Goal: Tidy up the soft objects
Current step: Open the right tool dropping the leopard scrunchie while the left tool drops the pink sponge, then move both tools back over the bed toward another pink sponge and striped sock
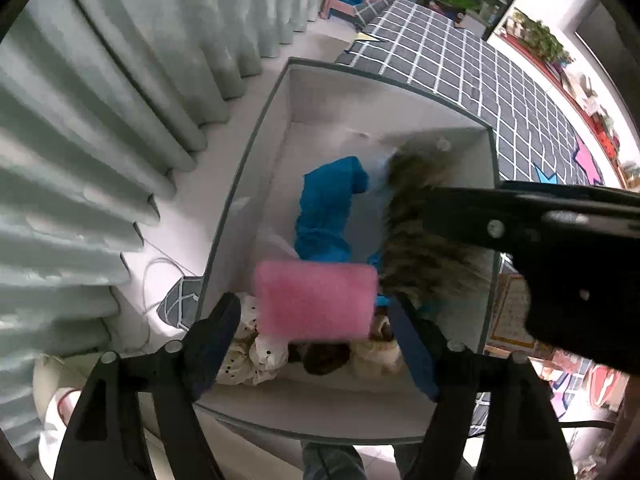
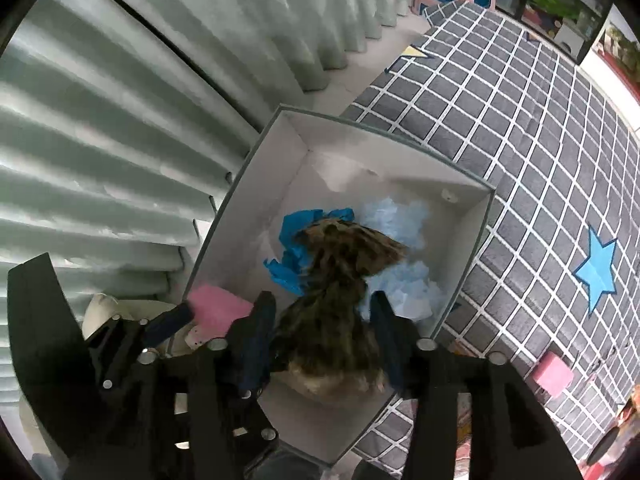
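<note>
Both grippers hang over white box (image 2: 256,216), pointing down. Right gripper (image 2: 320,336): jaws part open, brown furry plush (image 2: 336,280) between them, grip unclear. Left gripper (image 1: 316,344): jaws wide, pink sponge (image 1: 316,300) between, not clearly clamped. In box: blue cloth (image 1: 328,208), pale blue tissue (image 2: 404,216), spotted white fabric (image 1: 256,352) at near end.

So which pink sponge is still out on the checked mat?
The small pink sponge lying alone on the grid mat. The other pink sponge sits between the left gripper's fingers over the white box.
</note>
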`<state>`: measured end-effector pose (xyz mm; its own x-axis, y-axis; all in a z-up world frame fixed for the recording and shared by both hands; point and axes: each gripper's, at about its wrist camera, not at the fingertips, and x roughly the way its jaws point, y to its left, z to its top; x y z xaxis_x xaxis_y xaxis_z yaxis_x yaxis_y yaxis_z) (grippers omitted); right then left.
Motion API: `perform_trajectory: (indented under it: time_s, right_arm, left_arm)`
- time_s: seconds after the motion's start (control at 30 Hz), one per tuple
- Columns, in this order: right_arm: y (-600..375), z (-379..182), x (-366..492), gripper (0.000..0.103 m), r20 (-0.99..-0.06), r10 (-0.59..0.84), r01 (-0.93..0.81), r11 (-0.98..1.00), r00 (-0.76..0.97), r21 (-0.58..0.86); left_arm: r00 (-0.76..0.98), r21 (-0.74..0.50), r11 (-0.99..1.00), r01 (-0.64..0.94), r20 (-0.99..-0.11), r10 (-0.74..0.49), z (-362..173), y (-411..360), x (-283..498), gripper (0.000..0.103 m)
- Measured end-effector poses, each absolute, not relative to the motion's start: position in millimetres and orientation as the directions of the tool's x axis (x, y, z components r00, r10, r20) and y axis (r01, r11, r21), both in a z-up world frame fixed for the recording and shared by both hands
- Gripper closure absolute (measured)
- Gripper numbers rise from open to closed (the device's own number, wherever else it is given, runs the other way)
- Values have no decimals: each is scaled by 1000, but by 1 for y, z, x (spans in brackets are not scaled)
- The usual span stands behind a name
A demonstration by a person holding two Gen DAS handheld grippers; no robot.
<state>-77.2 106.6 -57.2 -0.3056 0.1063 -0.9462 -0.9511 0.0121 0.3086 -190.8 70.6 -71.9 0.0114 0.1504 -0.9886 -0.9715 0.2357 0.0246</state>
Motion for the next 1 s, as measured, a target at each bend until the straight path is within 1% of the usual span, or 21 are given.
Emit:
perform_trajectory:
  time_s: [0.03,0.07,0.1,0.13,0.17,0.2,0.33,0.43,0.7,0.8,1.0]
  right_arm:
    - [107,-56,-76,32,-949,111,-955,11,-294,297]
    - [107,-55,-75,23,-951,116,-957,12,-286,289]
    - [107,-54,-73,17,-951,122,-957,14,-285,289]
    - [107,-53,-72,16,-950,125,-957,16,-286,290]
    - [107,-51,-71,16,-951,130,-958,17,-280,285]
    - [107,-48,-71,16,-954,138,-963,15,-266,270]
    - [105,-38,-69,16,-960,164,-974,1,-225,229]
    - [103,-30,-64,16,-961,180,-976,12,-210,216]
    - [83,1,-29,16,-947,237,-967,83,-216,242]
    - [66,17,-3,16,-939,272,-959,130,-210,252]
    - [18,33,66,16,-933,318,-912,308,-170,272]
  left_arm:
    - [13,23,228,-973,-988,154,-71,71,-192,21]
    - [17,19,218,-976,-987,163,-69,70,-194,20]
    - [22,15,213,-977,-985,169,-68,70,-195,17]
    - [29,8,210,-978,-985,173,-67,70,-195,15]
    - [44,-8,203,-979,-984,175,-66,69,-196,13]
    - [55,-20,199,-980,-984,172,-65,69,-195,0]
    - [89,-57,184,-981,-981,174,-65,69,-195,0]
    - [98,-62,188,-980,-978,185,-61,69,-193,0]
    - [136,-81,249,-965,-968,212,-35,64,-169,0]
    - [169,-102,298,-949,-964,207,-25,61,-149,0]
    - [217,-129,418,-899,-961,171,-12,51,-96,0]
